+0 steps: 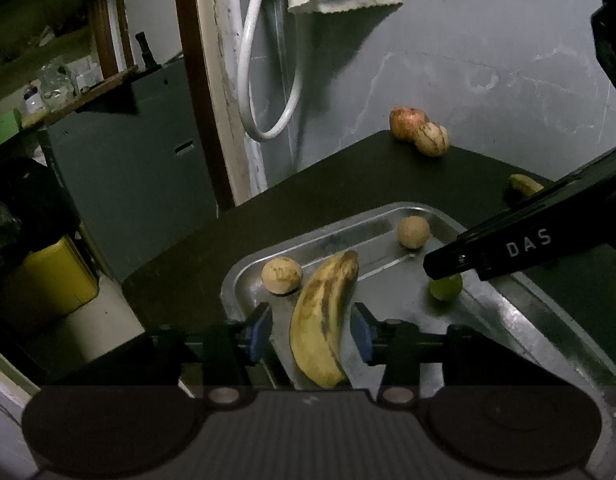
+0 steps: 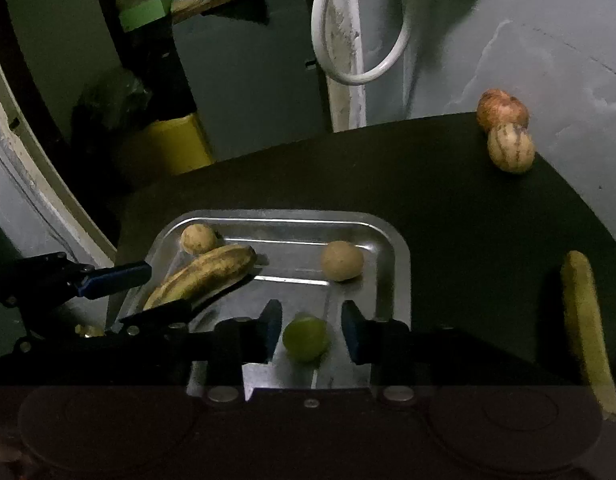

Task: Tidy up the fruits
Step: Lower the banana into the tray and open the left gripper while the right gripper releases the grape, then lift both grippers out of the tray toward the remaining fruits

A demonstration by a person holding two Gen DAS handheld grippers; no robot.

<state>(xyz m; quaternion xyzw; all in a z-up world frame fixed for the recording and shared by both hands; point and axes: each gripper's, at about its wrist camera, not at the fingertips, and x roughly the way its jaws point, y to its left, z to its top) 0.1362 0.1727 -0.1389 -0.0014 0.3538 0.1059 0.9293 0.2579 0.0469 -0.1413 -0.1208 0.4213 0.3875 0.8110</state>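
Observation:
A metal tray [image 1: 508, 320] [image 2: 392, 276] lies on a dark table. In it are a spotted banana [image 1: 324, 316] [image 2: 204, 276], two round tan fruits [image 1: 281, 275] [image 1: 413, 232] [image 2: 198, 239] [image 2: 342, 260] and a green fruit [image 1: 446, 286] [image 2: 306, 338]. My left gripper [image 1: 312, 330] is open with the banana lying between its pads, not pinched. My right gripper [image 2: 310, 326] is open around the green fruit, which rests on the tray; its finger [image 1: 520, 248] shows in the left wrist view.
A red apple [image 1: 406, 123] [image 2: 502, 109] and a striped tan fruit [image 1: 431, 139] [image 2: 511, 147] sit at the table's far edge. A second banana [image 2: 588, 332] [image 1: 524, 185] lies on the table right of the tray. A white hose [image 1: 268, 80] hangs on the wall. A yellow bin [image 1: 48, 280] stands on the floor.

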